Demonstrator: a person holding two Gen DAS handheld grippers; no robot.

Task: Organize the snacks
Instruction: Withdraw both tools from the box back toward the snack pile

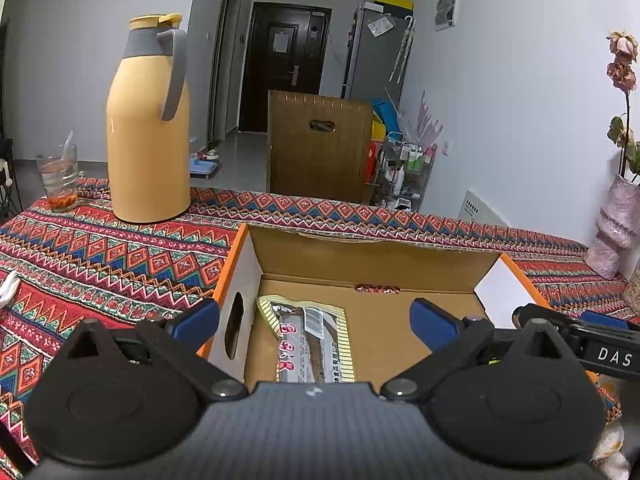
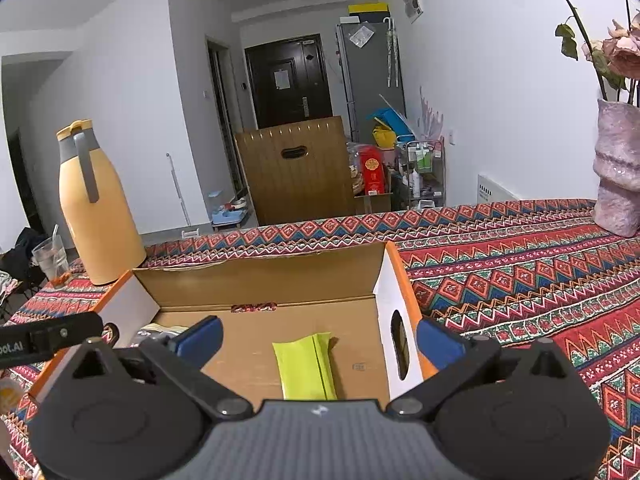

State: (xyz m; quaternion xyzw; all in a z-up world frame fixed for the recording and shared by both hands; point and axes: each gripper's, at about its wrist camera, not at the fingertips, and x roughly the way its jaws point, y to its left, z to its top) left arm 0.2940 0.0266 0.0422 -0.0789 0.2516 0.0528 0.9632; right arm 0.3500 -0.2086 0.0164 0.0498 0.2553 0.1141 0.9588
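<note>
Left wrist view: the left gripper [image 1: 314,318] hangs released over the open cardboard box [image 1: 372,258], its blue pads straddling the box's left wall. A striped snack packet [image 1: 312,340] lies flat on the box floor, untouched. A yellow thermos jug [image 1: 148,128] and a glass [image 1: 58,178] stand far left on the patterned tablecloth [image 1: 100,252].

Right wrist view: the right gripper [image 2: 320,340] is released too, straddling the box's right wall. A green snack packet [image 2: 306,364] lies on the floor between its pads, untouched. A pink vase [image 2: 618,172] stands far right.
</note>
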